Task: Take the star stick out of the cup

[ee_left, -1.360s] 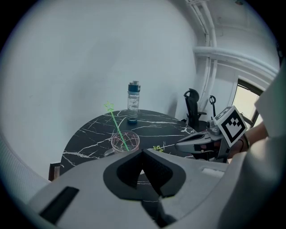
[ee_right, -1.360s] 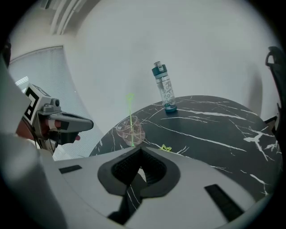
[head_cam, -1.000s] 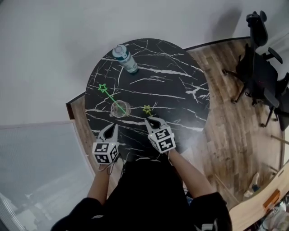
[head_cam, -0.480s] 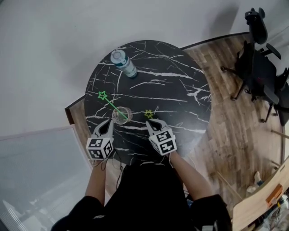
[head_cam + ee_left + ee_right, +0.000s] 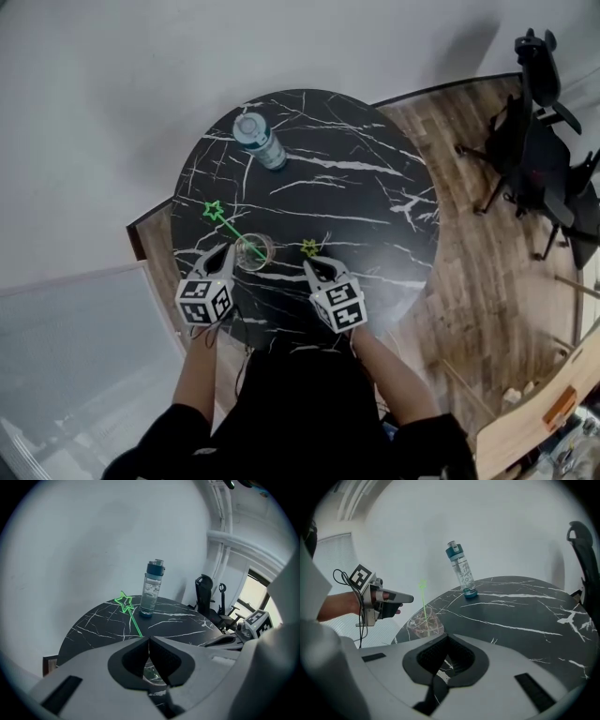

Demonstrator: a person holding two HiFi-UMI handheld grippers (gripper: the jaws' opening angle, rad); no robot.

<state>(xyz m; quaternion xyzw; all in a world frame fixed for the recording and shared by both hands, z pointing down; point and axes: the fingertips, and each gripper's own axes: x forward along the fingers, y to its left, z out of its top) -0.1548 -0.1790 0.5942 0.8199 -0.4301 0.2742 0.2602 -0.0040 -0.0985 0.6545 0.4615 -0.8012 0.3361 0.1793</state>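
Approach under way: left tongs (image 5: 227, 251) have slid in across the bench (image 5: 366, 197) and now sit just beside the cup (image 5: 253, 251), closed and empty. The green star stick (image 5: 228, 225) is in the cup, leaning away to the left. The right tongs (image 5: 308, 266) have kept their place by a small yellow star (image 5: 309, 247), also closed and empty. Judgement: nothing gripped yet, and the tongs must open before any take.

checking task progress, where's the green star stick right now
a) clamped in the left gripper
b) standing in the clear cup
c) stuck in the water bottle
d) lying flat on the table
b: the green star stick leans out of the clear cup, with its lower end inside and its star end up in the air.
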